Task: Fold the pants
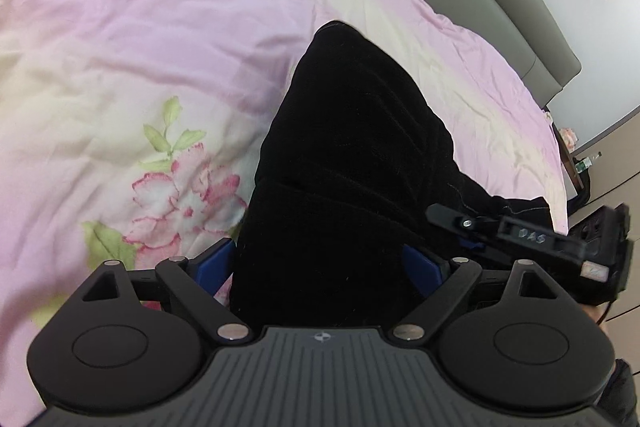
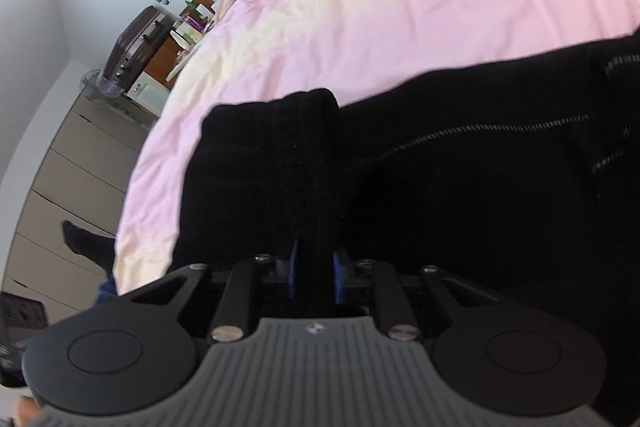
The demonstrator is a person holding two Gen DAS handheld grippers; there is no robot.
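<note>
The right hand-held gripper [image 2: 314, 271] is clenched on a thick bunched fold of the black pants [image 2: 460, 167], and this pinch looks shallow, so the cloth may slip out when it is lifted. The left hand-held gripper [image 1: 320, 263] stands wide and released, with the pants between its fingers [image 1: 214, 263] but not pressed. Beyond both, the rest of the pants lies on the pink bed cover [image 1: 140, 27], where an uneven pull can spoil the fold.

Open pink bedspread [image 1: 140, 27] upper left; black pants [image 1: 352, 147] block centre, right gripper [image 1: 452, 223] crowds lower right.
</note>
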